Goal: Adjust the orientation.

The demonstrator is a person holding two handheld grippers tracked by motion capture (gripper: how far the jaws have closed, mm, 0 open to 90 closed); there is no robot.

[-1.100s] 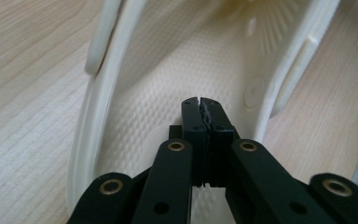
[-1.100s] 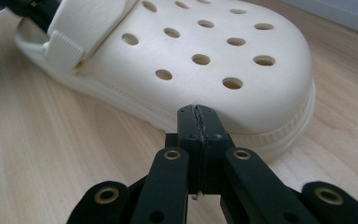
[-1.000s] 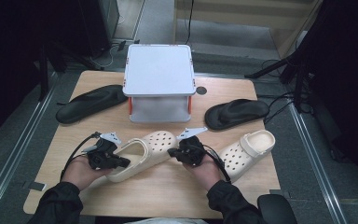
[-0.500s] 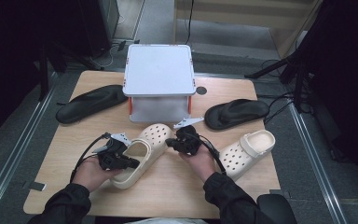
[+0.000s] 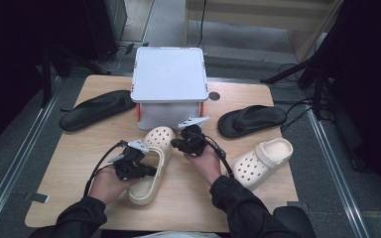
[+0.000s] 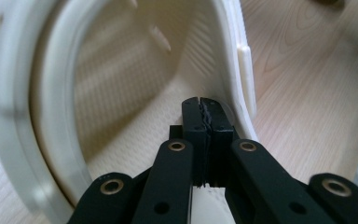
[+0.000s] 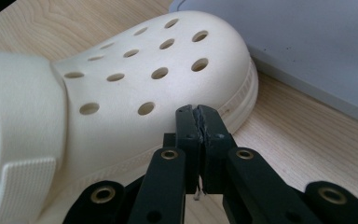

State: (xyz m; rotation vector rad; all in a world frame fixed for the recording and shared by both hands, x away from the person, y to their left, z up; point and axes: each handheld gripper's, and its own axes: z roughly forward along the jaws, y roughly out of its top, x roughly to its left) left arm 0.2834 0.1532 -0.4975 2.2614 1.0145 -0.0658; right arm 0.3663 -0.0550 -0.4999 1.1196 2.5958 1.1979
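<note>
A cream perforated clog (image 5: 151, 166) lies mid-table, its toe toward the white box (image 5: 168, 82). My left gripper (image 5: 150, 171) is shut, and its tips reach over the rim into the heel opening of the clog (image 6: 121, 79). In the left gripper view the shut left gripper (image 6: 200, 100) rests close against the inner side wall, with nothing between the pads. My right gripper (image 5: 173, 145) is shut as well, beside the right flank of the toe. The right gripper view shows the right gripper (image 7: 196, 108) at the edge of the clog's (image 7: 135, 70) holed toe cap.
A second cream clog (image 5: 260, 158) lies at the right front. Two black footbeds lie on either side of the box, one at the left (image 5: 96, 109) and one at the right (image 5: 250, 119). The table's (image 5: 188, 208) front edge is close to the forearms.
The clog has swung from lying slantwise to pointing its toe at the box. My left gripper went right into the heel opening; my right gripper moved left and farther away, to the toe.
</note>
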